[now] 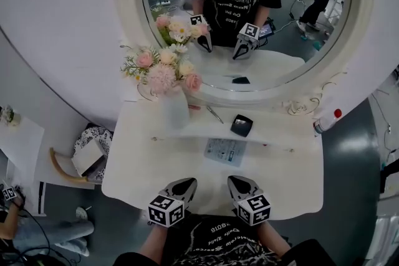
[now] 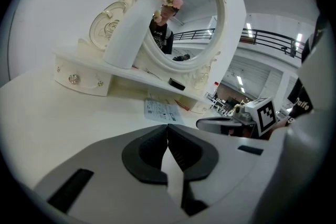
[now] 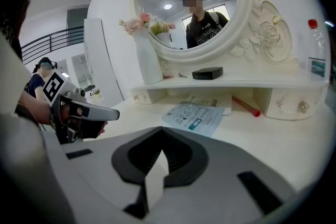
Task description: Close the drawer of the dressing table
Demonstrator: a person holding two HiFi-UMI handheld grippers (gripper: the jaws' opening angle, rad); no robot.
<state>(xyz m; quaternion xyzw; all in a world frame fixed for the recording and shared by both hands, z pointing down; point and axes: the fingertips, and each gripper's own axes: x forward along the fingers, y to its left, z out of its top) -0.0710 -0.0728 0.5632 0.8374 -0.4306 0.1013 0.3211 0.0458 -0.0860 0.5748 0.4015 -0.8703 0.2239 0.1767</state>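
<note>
White and glossy, the curved top of the dressing table [image 1: 143, 165] fills the middle of the head view, backed by a round mirror in an ornate cream frame [image 1: 128, 15]. At far left, off the table, stands a chair with a curved wooden back rail [image 1: 62, 168].

On the table, a raised white shelf [image 1: 206, 128] runs under the mirror. At its left end is a small white drawer with a glinting knob [image 2: 79, 79], and as far as the left gripper view shows, its front sits flush with the housing. Just right of that a tall white vase [image 1: 174, 108] stands upright on the shelf, holding pink and cream flowers [image 1: 163, 71].

The left gripper [image 1: 186, 184] hangs at the near edge of the tabletop. Its jaws are pressed together with nothing between them. Ahead of both grippers a pale blue-and-white printed leaflet [image 1: 225, 151] lies flat on the tabletop, partly tucked below the shelf. A flat black square case [image 1: 241, 125] rests on the shelf above it.

The right gripper [image 1: 237, 182] sits close beside the left one, a small gap between them. Its jaws also meet and grip nothing. Further right a red pen [image 3: 245, 105] lies under the shelf. Beside it is a second small white drawer with a knob [image 3: 294, 103], which also looks pushed in. A clear bottle with a red cap [image 3: 315, 55] stands at the far right by the mirror frame.
</note>
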